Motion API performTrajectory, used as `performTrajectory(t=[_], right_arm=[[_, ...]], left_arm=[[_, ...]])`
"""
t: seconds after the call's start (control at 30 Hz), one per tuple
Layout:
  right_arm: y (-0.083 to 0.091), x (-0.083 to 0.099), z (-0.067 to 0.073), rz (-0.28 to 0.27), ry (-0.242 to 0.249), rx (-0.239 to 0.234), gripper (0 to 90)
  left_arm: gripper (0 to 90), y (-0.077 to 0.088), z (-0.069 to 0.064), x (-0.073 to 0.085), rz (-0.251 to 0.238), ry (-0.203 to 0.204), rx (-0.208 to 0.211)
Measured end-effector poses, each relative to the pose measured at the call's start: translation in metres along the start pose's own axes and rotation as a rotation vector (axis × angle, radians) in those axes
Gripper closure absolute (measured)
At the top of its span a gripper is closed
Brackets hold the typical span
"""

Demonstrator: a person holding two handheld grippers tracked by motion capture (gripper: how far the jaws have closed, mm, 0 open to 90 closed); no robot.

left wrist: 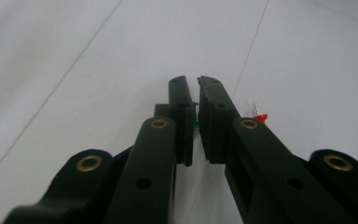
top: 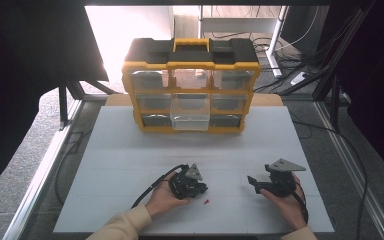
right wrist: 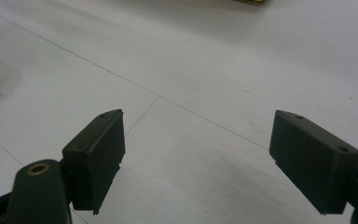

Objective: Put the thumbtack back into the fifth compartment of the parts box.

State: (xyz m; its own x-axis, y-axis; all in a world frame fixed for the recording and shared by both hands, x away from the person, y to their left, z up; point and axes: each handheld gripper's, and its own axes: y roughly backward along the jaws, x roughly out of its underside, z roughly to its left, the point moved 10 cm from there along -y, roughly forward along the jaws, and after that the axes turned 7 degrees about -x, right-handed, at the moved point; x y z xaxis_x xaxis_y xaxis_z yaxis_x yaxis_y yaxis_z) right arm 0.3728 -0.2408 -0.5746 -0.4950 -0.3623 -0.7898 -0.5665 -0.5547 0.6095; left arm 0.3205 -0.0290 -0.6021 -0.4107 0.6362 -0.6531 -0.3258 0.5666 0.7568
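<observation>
L gripper (top: 200, 189) low over white worktop (top: 130, 165), near front edge, held in left hand (top: 162, 199); fingers (left wrist: 182, 107) closed to a thin slit, clamped on small green pin (left wrist: 196, 124), just a speck visible between pads in left gripper view. Red pin (top: 206, 202) lying loose on worktop just beside L gripper, on its right, tip showing past right finger in left gripper view (left wrist: 260, 116). R gripper (top: 251, 181) well apart to the right, held in right hand (top: 285, 200), pointing toward L; fingers (right wrist: 98, 154) wide apart, nothing between, bare worktop under them. Yellow-black organizer (top: 190, 85) upright at far side of worktop, centre clear drawer (top: 190, 112) pulled out partway; contents too small to tell.
</observation>
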Motion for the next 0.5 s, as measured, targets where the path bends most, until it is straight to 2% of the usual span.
performTrajectory(t=[0.23, 0.5], right_arm=[[0.000, 0.000, -0.001, 0.002, 0.000, 0.002, 18.7], [0.000, 0.000, 0.001, 0.000, -0.002, -0.003, 18.7]], left_arm=[[83.7, 0.012, 0.005, -0.007, -0.064, 0.023, 0.012], [83.7, 0.025, 0.012, -0.012, -0.141, 0.070, 0.016]])
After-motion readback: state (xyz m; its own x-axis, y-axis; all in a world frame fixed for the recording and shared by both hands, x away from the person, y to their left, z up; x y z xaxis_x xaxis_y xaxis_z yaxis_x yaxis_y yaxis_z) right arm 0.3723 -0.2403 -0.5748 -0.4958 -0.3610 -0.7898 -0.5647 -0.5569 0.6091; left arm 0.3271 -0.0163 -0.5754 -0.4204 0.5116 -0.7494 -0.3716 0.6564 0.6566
